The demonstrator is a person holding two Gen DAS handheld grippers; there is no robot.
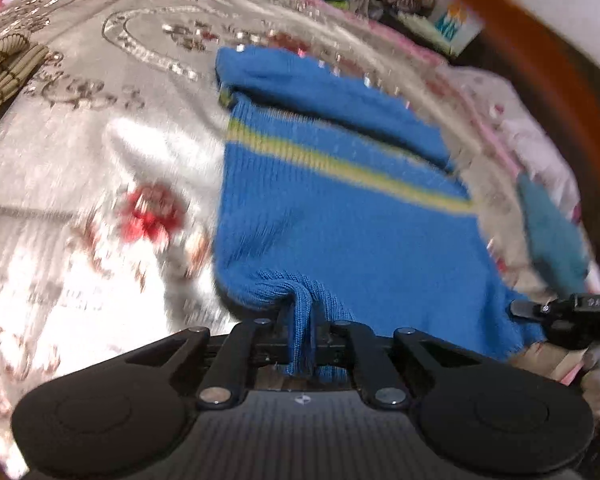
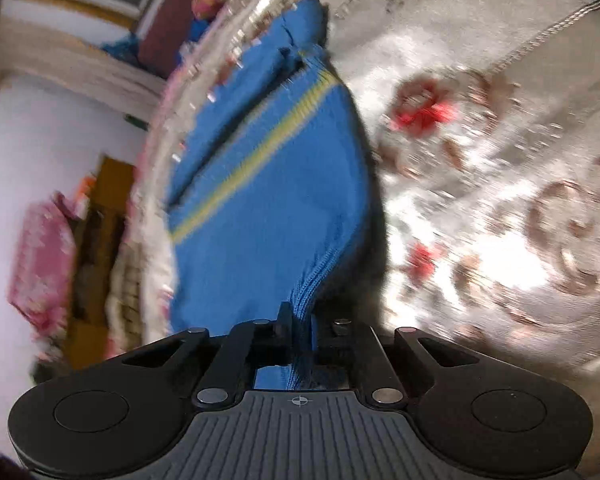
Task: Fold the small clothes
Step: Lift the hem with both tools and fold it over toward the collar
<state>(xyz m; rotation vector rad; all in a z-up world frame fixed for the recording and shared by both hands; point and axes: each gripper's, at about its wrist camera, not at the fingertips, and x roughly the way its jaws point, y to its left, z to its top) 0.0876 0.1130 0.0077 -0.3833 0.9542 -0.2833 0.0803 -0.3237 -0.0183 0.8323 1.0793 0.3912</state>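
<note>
Left gripper (image 1: 300, 344) pinched narrow on hem bunch of blue sweater (image 1: 340, 216), centre frame over floral bedspread (image 1: 100, 200). Right gripper (image 2: 300, 340) clamped likewise. Thin bites; knit could slip, skewing fold.

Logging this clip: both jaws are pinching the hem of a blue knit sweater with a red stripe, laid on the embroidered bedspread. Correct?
Not quite: the stripe is yellow, not red, as the left wrist view shows. The rest holds: the left gripper and right gripper each pinch the blue knit sweater over the embroidered bedspread.
</note>
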